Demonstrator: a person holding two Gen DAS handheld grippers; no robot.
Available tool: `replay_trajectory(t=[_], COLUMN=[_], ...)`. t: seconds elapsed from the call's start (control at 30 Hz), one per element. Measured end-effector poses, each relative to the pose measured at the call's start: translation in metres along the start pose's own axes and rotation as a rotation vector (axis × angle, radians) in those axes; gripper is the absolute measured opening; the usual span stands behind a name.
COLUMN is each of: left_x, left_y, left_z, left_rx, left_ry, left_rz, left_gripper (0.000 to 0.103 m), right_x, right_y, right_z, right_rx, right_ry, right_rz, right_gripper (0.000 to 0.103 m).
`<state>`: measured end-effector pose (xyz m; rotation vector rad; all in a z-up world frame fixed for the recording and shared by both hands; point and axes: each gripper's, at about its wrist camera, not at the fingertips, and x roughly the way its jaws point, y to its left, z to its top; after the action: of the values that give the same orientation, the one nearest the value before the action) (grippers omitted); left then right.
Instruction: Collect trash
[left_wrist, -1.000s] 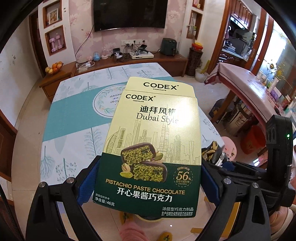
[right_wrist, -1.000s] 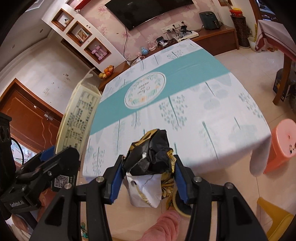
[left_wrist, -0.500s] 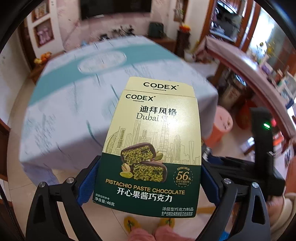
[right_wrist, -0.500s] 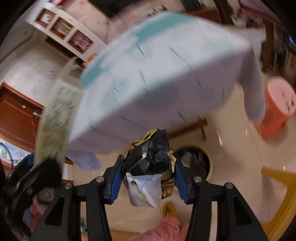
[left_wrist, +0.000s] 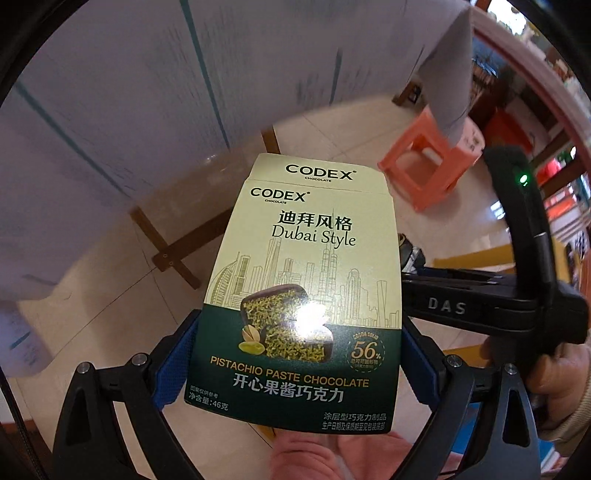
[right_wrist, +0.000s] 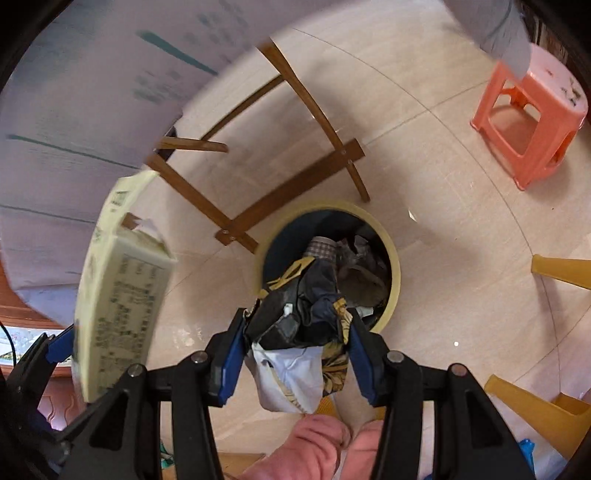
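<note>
My left gripper (left_wrist: 295, 354) is shut on a cream and green CODEX chocolate box (left_wrist: 303, 280), held upright above the floor; the box also shows at the left of the right wrist view (right_wrist: 118, 317). My right gripper (right_wrist: 295, 350) is shut on a crumpled black and gold wrapper (right_wrist: 303, 310) with a white piece hanging below. It hangs just in front of and above a round yellow-rimmed trash bin (right_wrist: 395, 266) on the floor, which holds other rubbish.
The table's hanging cloth (right_wrist: 92, 92) and wooden crossed legs (right_wrist: 295, 184) stand just behind the bin. An orange plastic stool (right_wrist: 528, 114) is at the right, also in the left wrist view (left_wrist: 428, 166). Yellow stool legs (right_wrist: 535, 410) are at lower right.
Both grippers have dropped from table height and tipped down toward the floor, still holding their items. The trash bin has come into the right wrist view.
</note>
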<state>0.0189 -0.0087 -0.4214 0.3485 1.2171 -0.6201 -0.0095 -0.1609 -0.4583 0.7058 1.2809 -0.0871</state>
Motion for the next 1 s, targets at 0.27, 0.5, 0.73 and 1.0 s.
replay_trajectory(t=[0.27,0.5,0.73,1.0], left_x=[0.09,0.124,0.128,0.11], left_y=[0.029,0.056,0.067,0.067], left_z=[-0.005,-0.006,-0.011,-0.005], left_rx=[-0.047,-0.089,-0.118,-0.142], left_ry=[0.025,0.014,0.01,-0.022], left_rz=[-0.008,0.013,0.024,0.03], left_gripper=[0.096,0.096,0.097,0.097], right_x=[0.072,0.1,0.107,0.096], right_y=[-0.027,-0.028,-0.025,-0.018], right_z=[0.005,0.004,0.005,0.009], right_rx=[0.049,0.046,0.022,-0.011], right_ry=[0.014,0.004,-0.008,-0.024], right_rz=[0.006,0.024,-0.008,-0.04], right_gripper=[0.055,0.067,0.081,0.081])
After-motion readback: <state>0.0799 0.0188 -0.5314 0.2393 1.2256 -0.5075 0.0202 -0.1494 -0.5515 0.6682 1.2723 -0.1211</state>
